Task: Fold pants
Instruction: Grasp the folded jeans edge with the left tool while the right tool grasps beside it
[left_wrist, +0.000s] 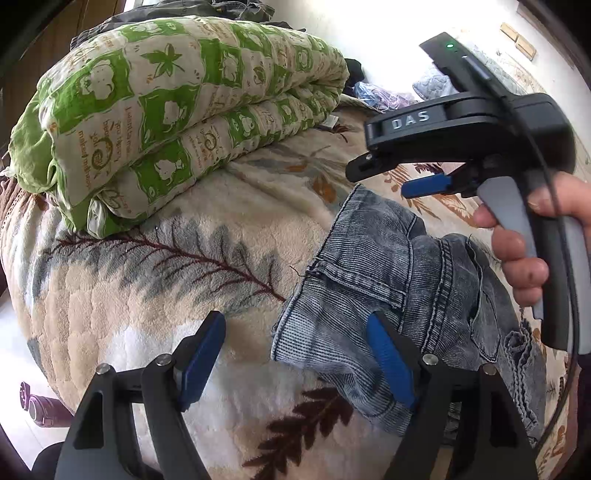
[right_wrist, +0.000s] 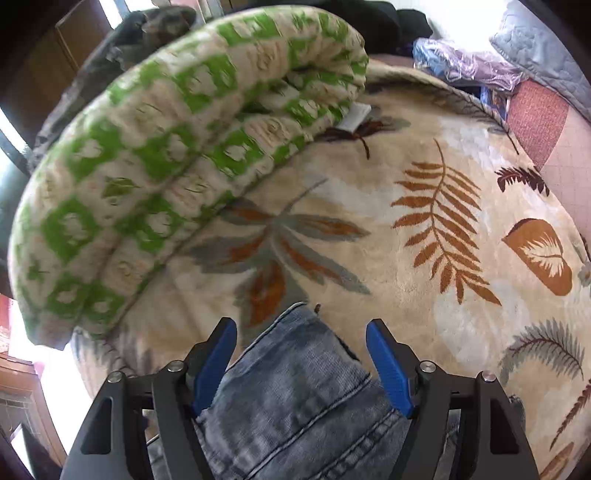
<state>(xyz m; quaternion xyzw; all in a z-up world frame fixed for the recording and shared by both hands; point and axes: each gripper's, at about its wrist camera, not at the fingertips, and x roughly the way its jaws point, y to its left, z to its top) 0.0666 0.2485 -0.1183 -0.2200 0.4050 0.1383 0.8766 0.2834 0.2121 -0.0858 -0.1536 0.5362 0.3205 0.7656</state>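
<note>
On the bed (left_wrist: 122, 295), covered w/ a leaf-print blanket, grey-blue jeans (left_wrist: 388, 280) are seen lying crumpled toward the near right in the left wrist view. The left gripper (left_wrist: 295, 365) is held just above the jeans' left edge, jaws spread wide; its right pad is seen over the denim, its left pad over bare blanket, nothing clamped. The right gripper (left_wrist: 399, 175) is seen from the side beyond the jeans, gripped by a hand (left_wrist: 528, 236); its jaws are parted. In the right wrist view, the right gripper (right_wrist: 301, 365) is shown released, w/ a denim end (right_wrist: 295, 387) running up between the pads; contact w/ the pads can't be told. A folded green-and-cream quilt (left_wrist: 177, 110) is stacked at the far left of the bed, apart from the jeans.
</note>
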